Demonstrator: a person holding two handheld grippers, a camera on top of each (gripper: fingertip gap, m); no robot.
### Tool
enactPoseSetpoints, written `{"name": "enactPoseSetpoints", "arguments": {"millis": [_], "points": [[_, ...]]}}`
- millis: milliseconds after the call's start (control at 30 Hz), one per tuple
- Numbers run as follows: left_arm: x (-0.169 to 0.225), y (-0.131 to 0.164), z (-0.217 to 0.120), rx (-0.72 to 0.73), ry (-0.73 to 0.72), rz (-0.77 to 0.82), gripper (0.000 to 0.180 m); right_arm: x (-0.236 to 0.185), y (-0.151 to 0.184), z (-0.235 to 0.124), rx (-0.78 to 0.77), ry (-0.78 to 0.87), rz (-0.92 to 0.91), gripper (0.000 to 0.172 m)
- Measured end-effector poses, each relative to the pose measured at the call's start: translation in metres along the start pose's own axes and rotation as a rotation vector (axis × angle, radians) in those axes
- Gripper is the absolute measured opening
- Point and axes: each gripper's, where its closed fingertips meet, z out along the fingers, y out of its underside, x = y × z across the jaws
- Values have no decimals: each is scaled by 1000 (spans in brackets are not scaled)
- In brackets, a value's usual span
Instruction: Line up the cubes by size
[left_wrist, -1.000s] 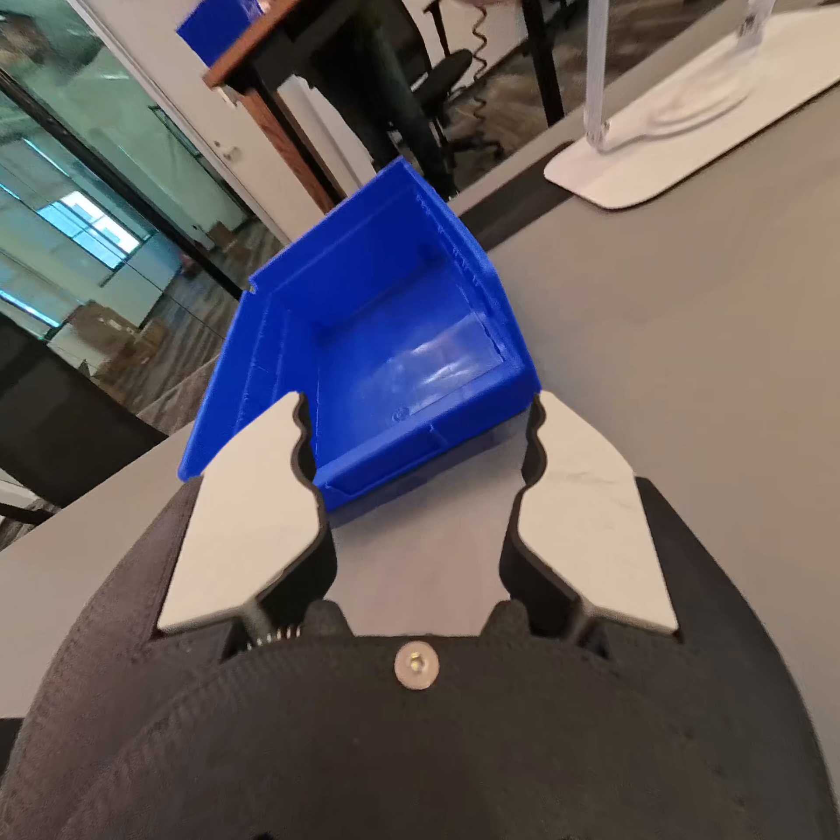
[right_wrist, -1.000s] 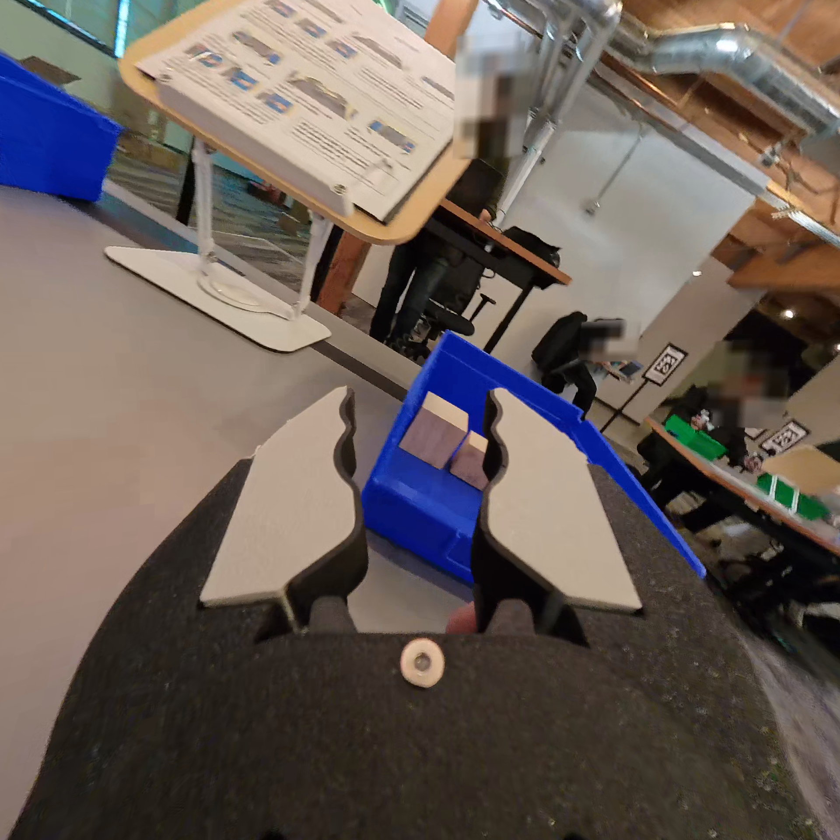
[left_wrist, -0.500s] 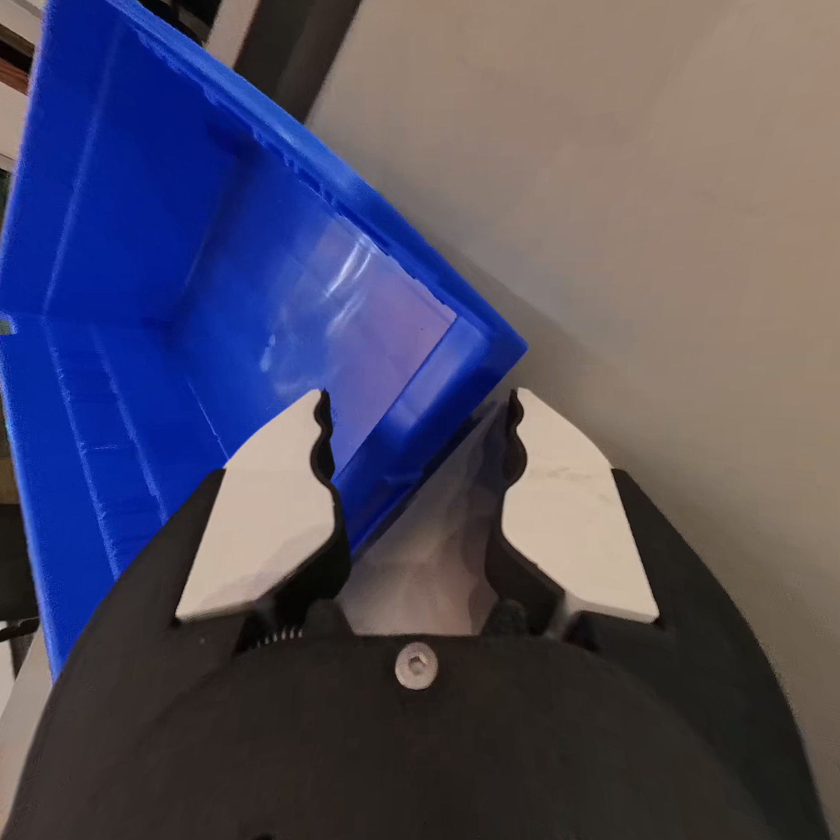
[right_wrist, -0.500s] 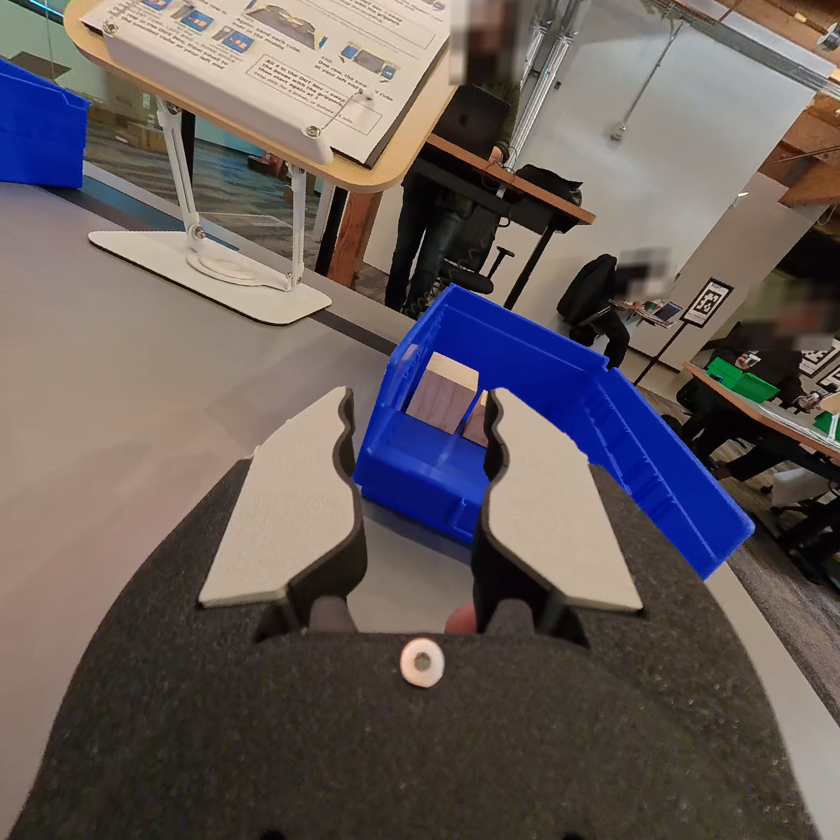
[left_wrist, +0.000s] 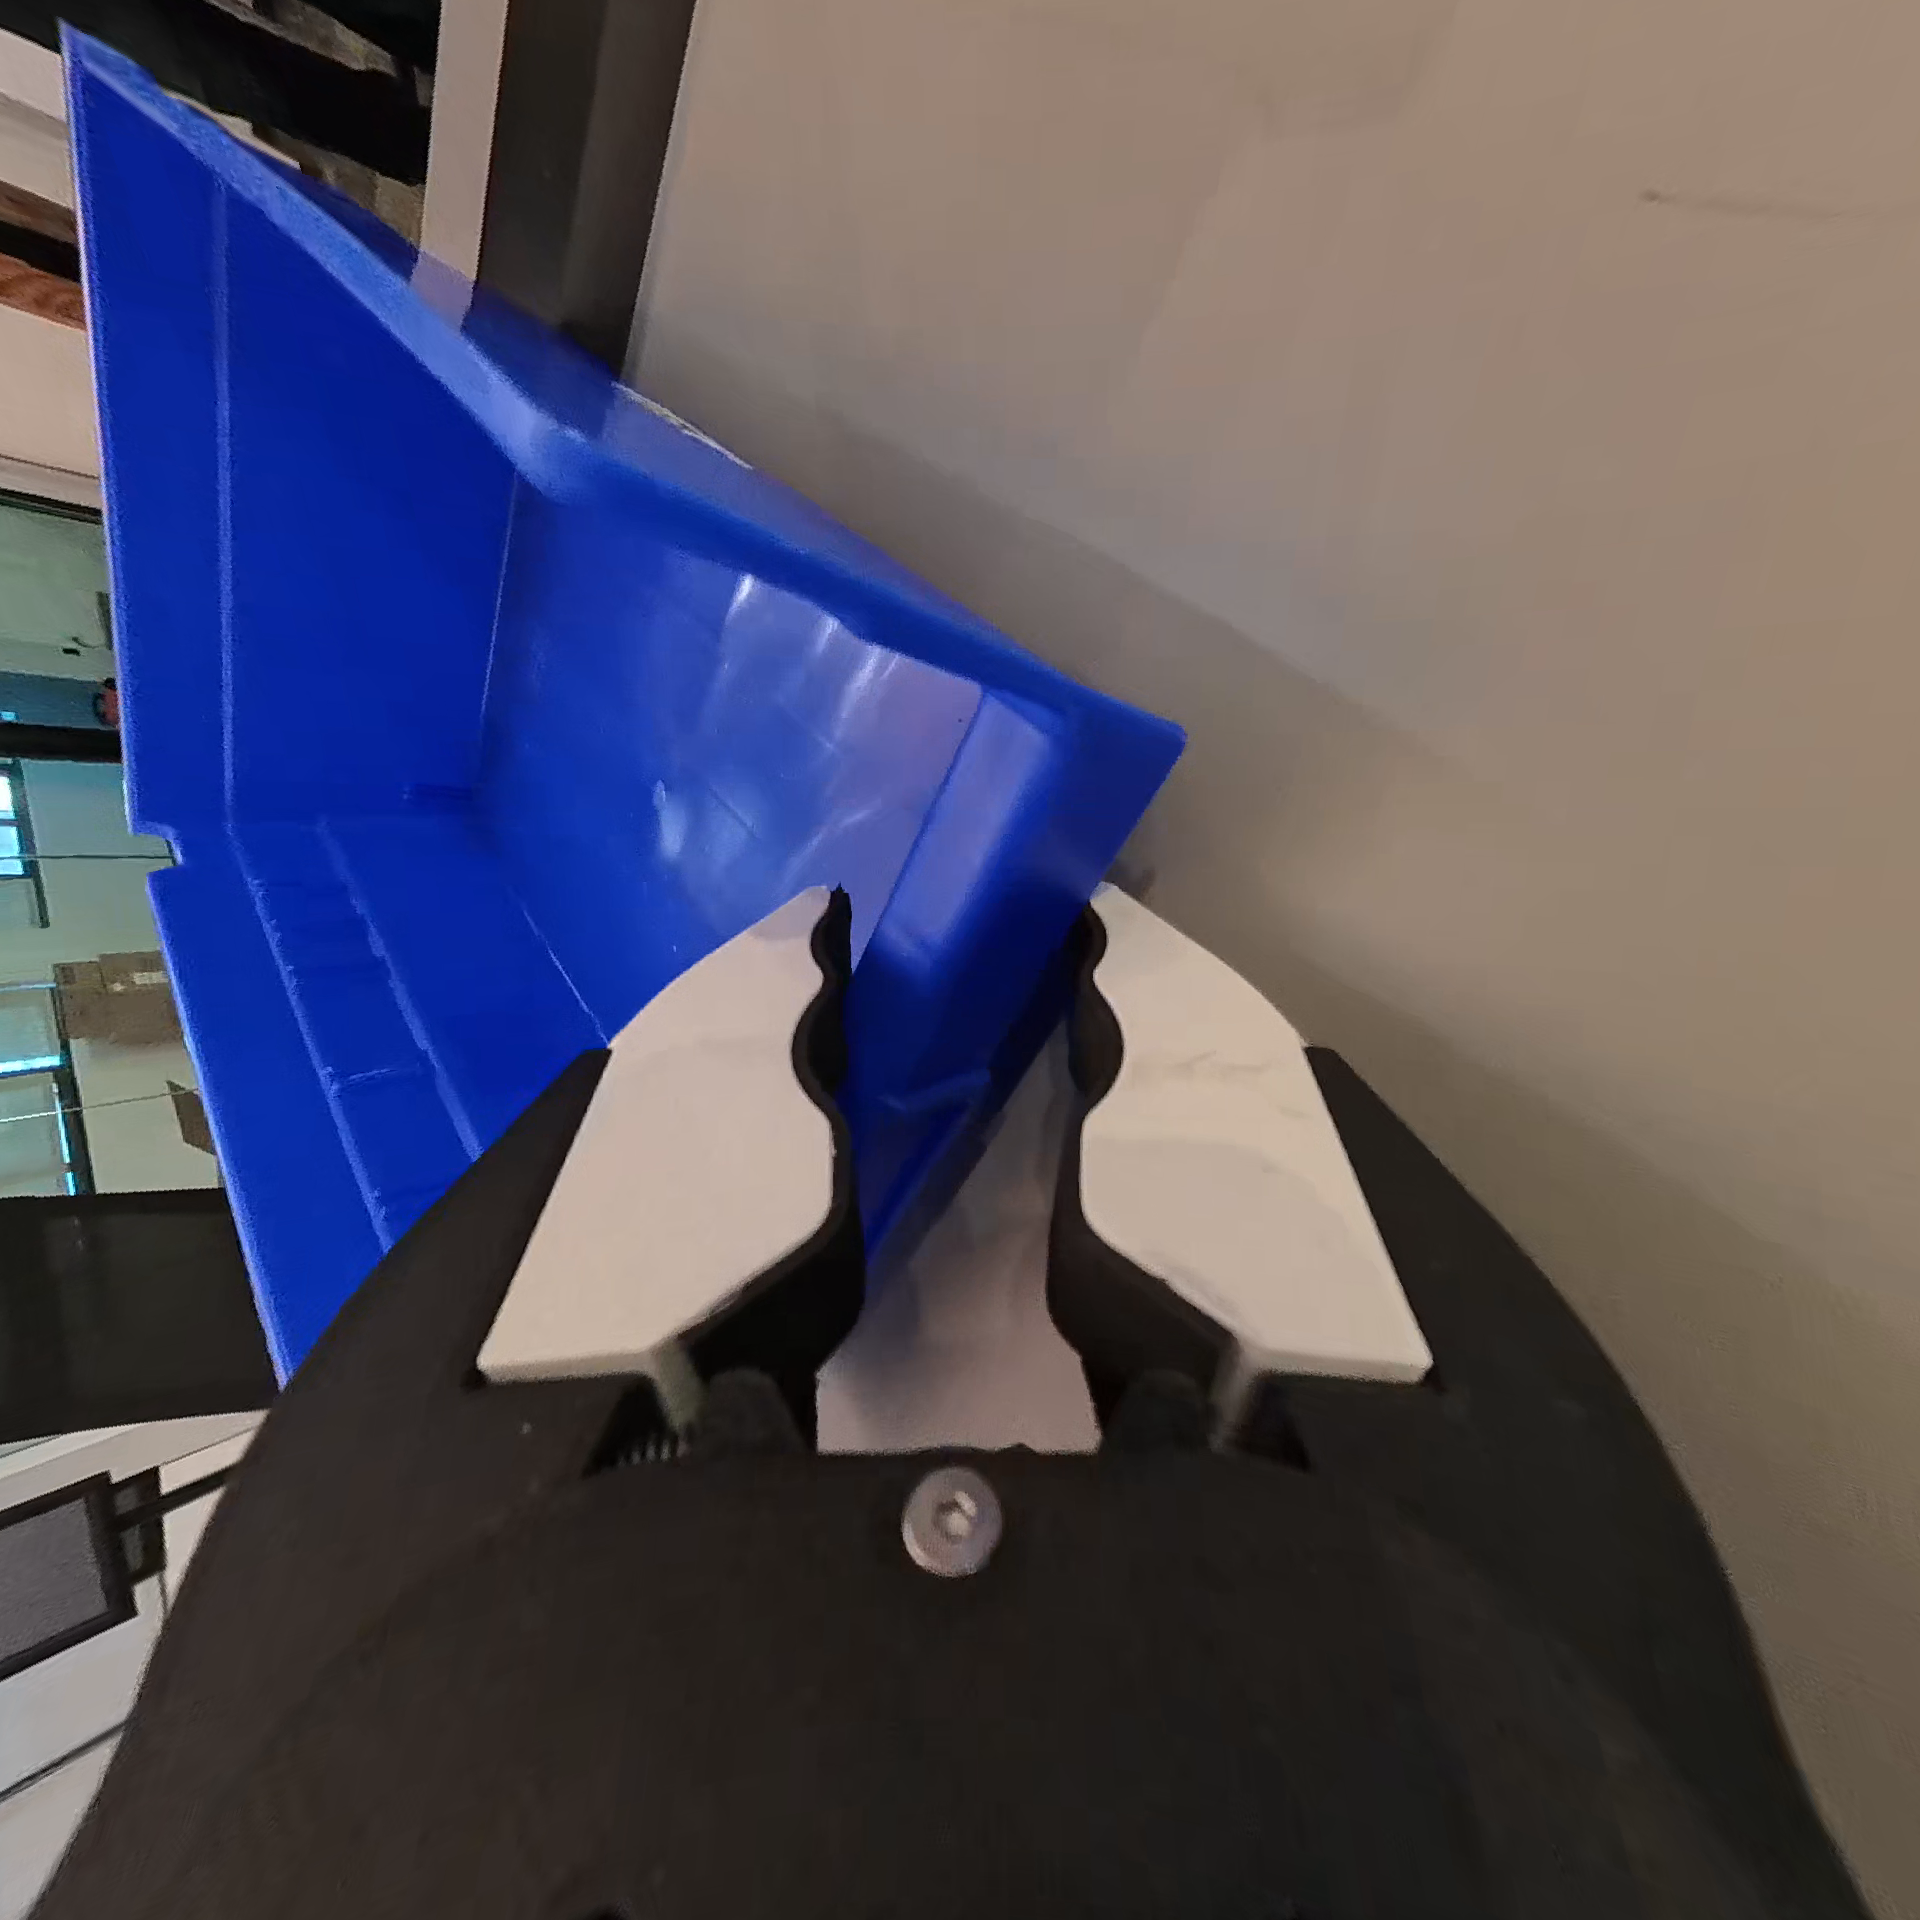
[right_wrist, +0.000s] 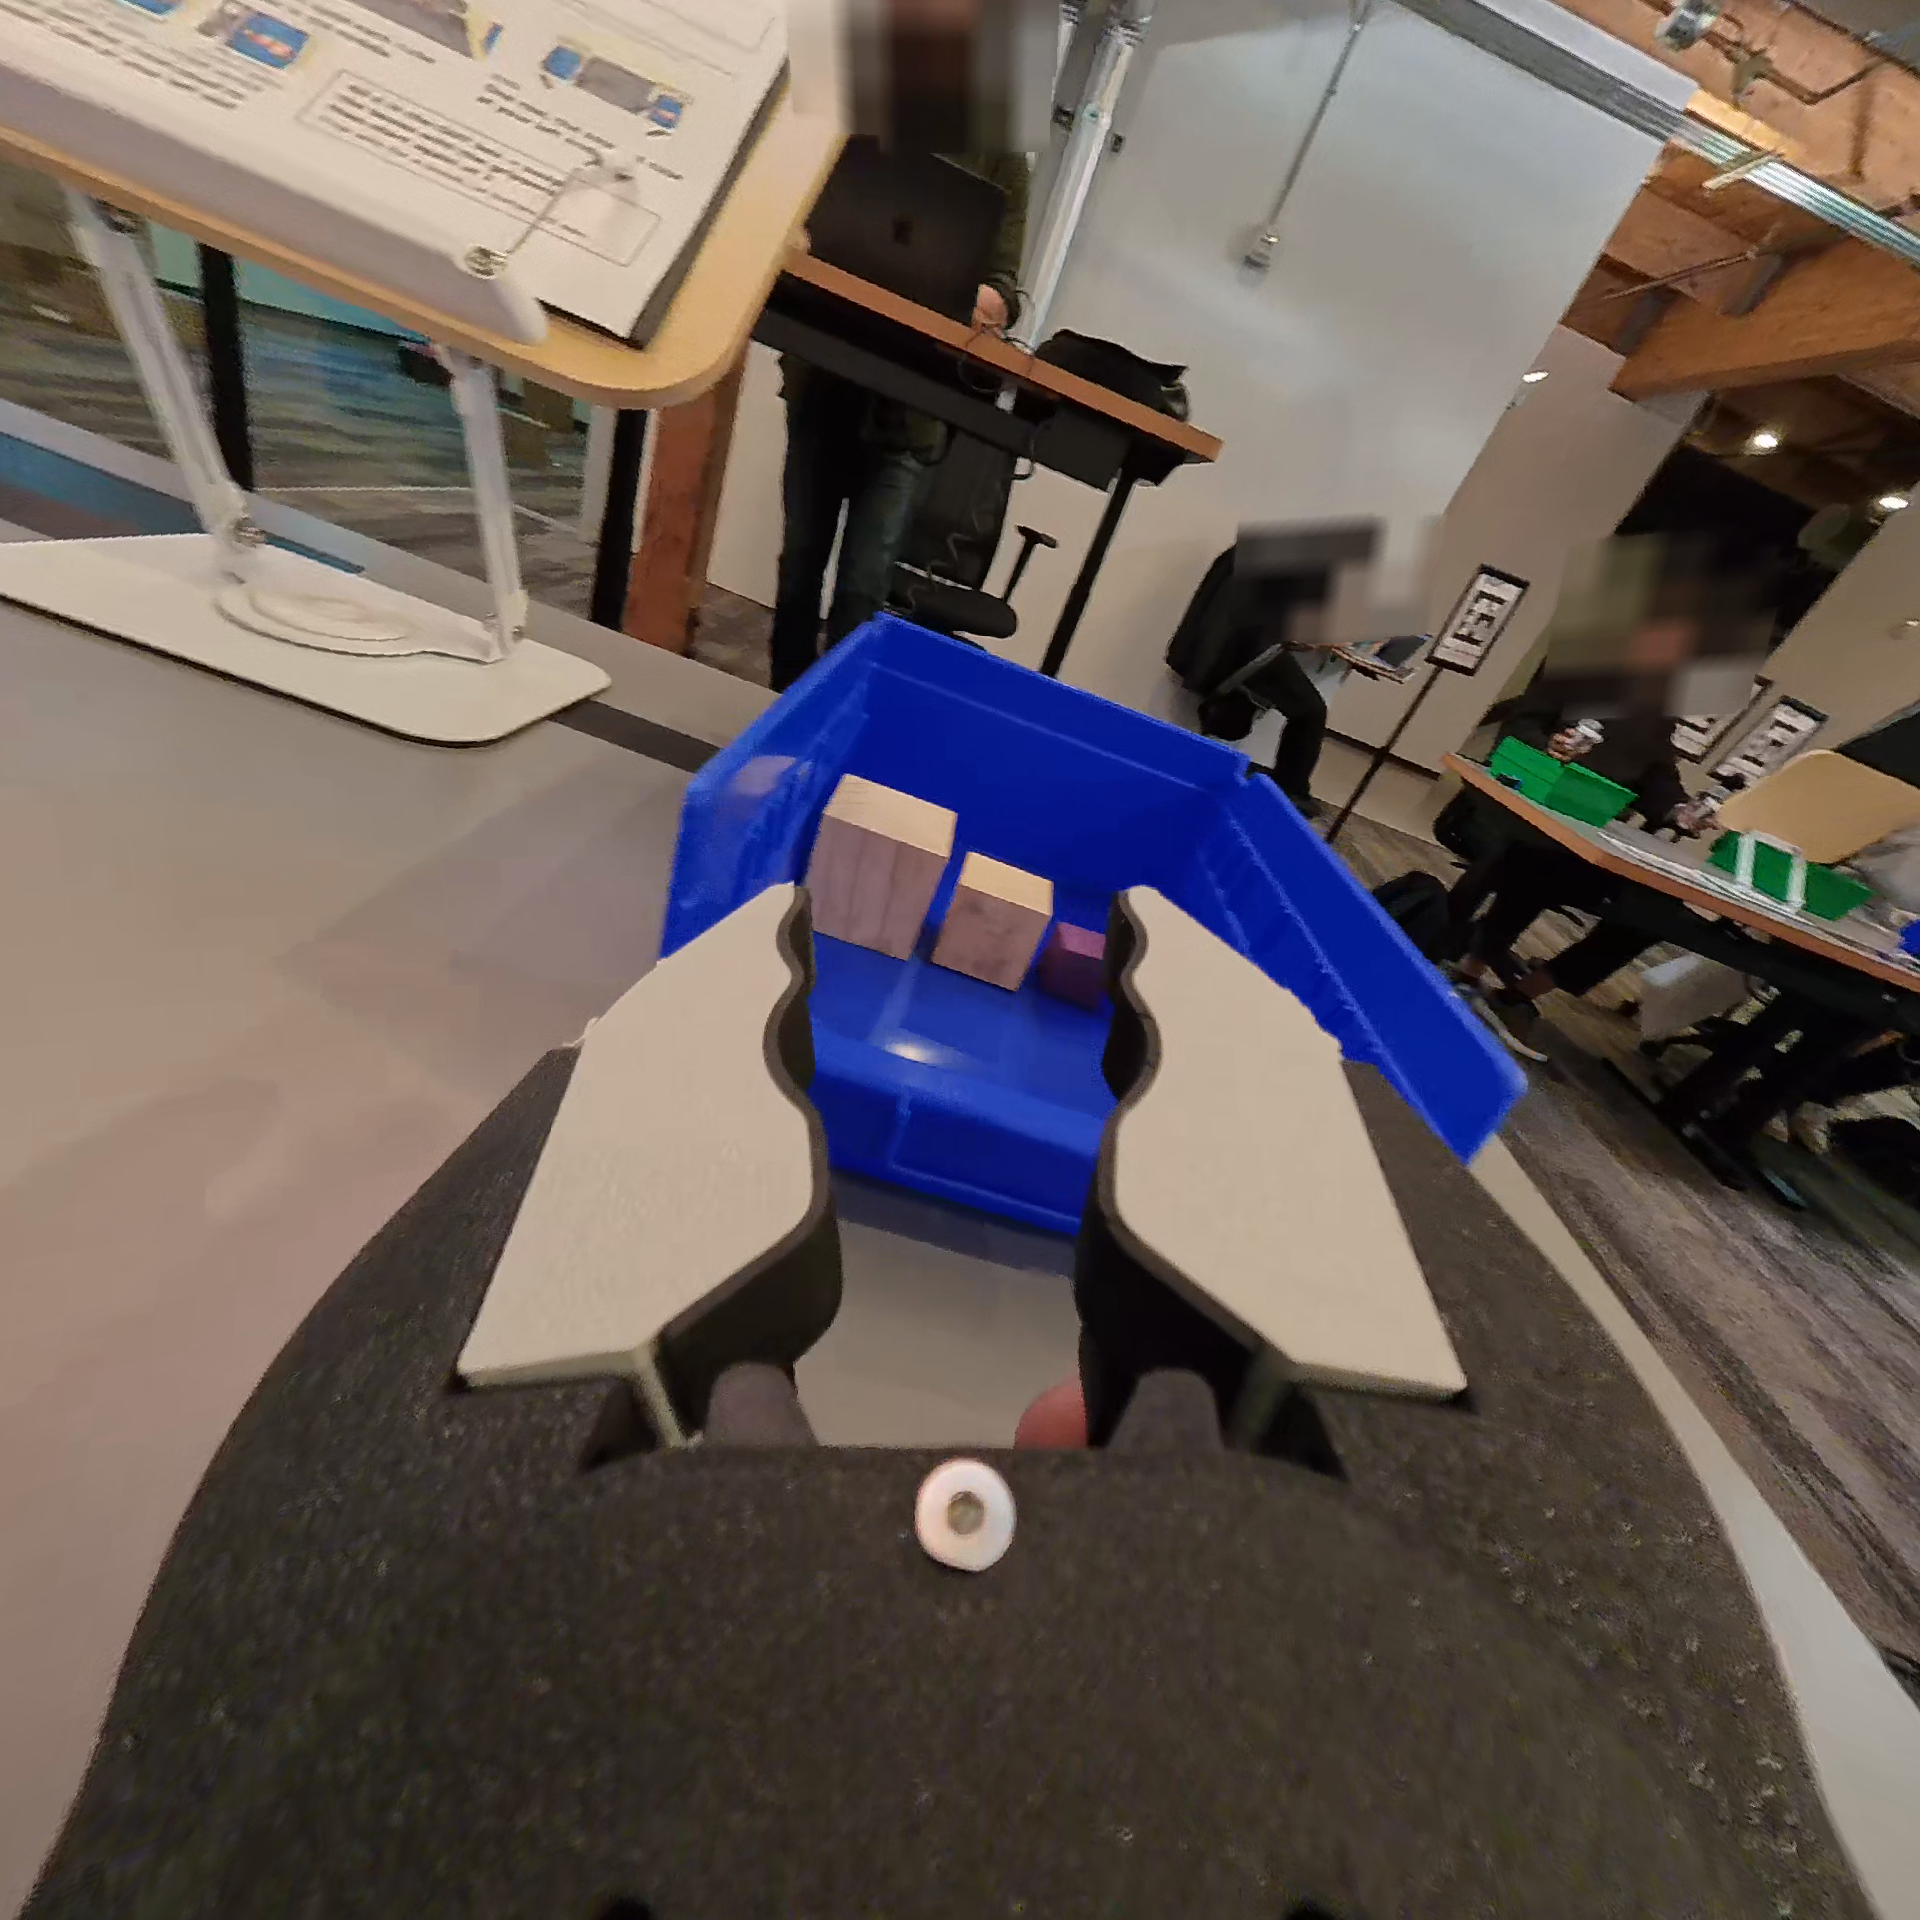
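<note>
On the left side, the left gripper (left_wrist: 961, 935) has its two fingers set narrow around the low front wall of an empty blue bin (left_wrist: 436, 748). One finger is inside the bin and the other outside it, against the grey table (left_wrist: 1455, 520). Both pads look close against the wall, but a firm press is hard to confirm because the outer pad is partly hidden by the wall's edge. The left wrist view is rolled, so the bin appears tipped on its side and the table runs up the right of the picture.

On the right side, the right gripper (right_wrist: 956, 935) is part open with nothing between its fingers, held above the table (right_wrist: 260, 935) just in front of a second blue bin (right_wrist: 987, 1122). Inside that bin, along its back wall, three cubes stand in a row from left to right: a large wooden cube (right_wrist: 883, 878), a medium wooden cube (right_wrist: 992, 920) just beside it, and a small purple cube (right_wrist: 1075, 961) next to that.

Further left on the table is a white stand (right_wrist: 312, 665) holding a board with papers (right_wrist: 416, 125). Behind the table, people are at desks, with green bins (right_wrist: 1558, 790) at the far right
</note>
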Motion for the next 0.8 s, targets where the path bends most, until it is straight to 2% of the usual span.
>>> {"name": "enactPoseSetpoints", "arguments": {"millis": [267, 433, 533, 667, 800], "points": [[10, 1, -9, -17, 4, -12, 40, 88, 22, -2, -83, 224, 27, 57], [20, -1, -18, -14, 13, -10, 40, 133, 66, 15, -247, 251, 84, 59], [28, -2, -25, -22, 24, -11, 40, 144, 90, 27, -322, 216, 157, 53], [39, -3, -35, -28, 31, -8, 40, 143, 95, 40, -346, 149, 167, 47], [52, -4, -46, -30, 39, -8, 40, 136, 99, 49, -371, 88, 155, 32]]}}
